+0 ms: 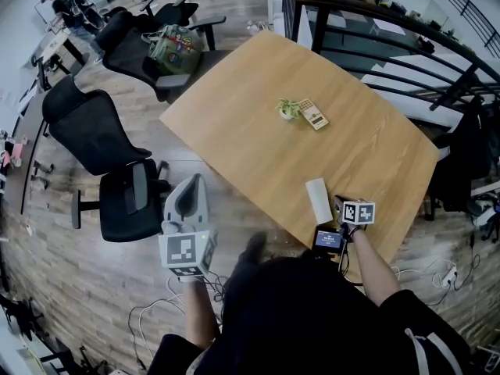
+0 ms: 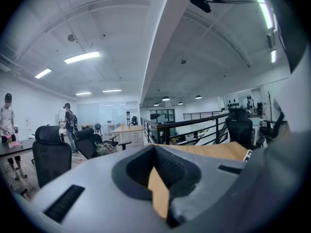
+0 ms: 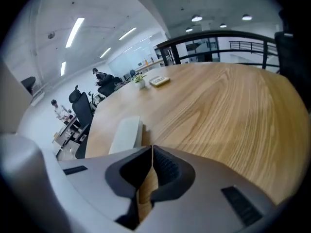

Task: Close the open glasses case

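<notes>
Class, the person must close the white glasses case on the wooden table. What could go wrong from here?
1. The white rectangular glasses case lies near the light wooden table's edge. A push from the right gripper, whose jaws are together, might slide it off.
2. The left gripper hangs off the table over the floor, jaws together. Nothing steadies the case, so it may skid or twist.

We count one desk [image 1: 234, 131]. On it: one glasses case [image 1: 318, 200], one small plant [image 1: 288, 108], one tan card [image 1: 313, 114]. We count two tools: left hand-held gripper [image 2: 154, 149], right hand-held gripper [image 3: 152, 148]. Two office chairs: near chair [image 1: 94, 135], far chair [image 1: 125, 41]. One bag [image 1: 173, 45].
</notes>
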Tool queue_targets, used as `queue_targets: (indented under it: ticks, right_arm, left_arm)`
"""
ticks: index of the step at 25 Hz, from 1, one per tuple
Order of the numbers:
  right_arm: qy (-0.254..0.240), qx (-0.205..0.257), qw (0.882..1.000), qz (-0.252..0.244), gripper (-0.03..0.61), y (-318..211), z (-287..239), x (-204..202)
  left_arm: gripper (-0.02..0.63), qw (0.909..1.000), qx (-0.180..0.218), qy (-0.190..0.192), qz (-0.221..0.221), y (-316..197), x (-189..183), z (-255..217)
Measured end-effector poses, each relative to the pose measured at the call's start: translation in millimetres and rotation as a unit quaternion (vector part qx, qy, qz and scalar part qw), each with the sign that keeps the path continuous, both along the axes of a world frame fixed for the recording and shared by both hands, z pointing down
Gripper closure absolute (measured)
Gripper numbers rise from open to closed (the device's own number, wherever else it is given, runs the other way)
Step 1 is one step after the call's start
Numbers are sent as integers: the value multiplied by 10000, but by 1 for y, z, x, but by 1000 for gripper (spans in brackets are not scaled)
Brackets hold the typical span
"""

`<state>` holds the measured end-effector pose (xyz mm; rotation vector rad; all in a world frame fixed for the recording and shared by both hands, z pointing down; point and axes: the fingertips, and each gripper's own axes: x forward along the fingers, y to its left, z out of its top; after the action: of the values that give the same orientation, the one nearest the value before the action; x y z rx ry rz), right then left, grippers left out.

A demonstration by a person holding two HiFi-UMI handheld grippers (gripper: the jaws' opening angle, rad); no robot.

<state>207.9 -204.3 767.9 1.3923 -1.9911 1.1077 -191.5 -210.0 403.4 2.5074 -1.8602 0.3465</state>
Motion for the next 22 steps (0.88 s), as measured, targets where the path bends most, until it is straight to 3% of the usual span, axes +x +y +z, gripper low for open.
queue_targets:
  ticks: [4,7,10,14,19,22]
  right_arm:
    - [202,788,9965,-173,560,-14,-38,-4]
    - [245,1576,9861,-455,563,-21,-90,-27]
    - [190,2477,9655,-775,563,-16,-156,-58]
    - [603,3423,9339,-844,563,-3,-230,-68]
    - [630,3787,9233,-122,563,25,-264,-54]
    - [860,3693,9253,-81,563,35,-258,-47]
  left_arm:
    - [614,10000,-5,22,56,-2,4,2]
    - [614,9999,-30,16,154,-5,10,4]
    - [614,9996,-95,-31,252,-6,14,7]
    - [614,9992,-248,-45,295,-11,20,15]
    - [614,9985,-233,-106,494,-14,30,17]
    - [614,9970,-333,-193,671,-16,41,25]
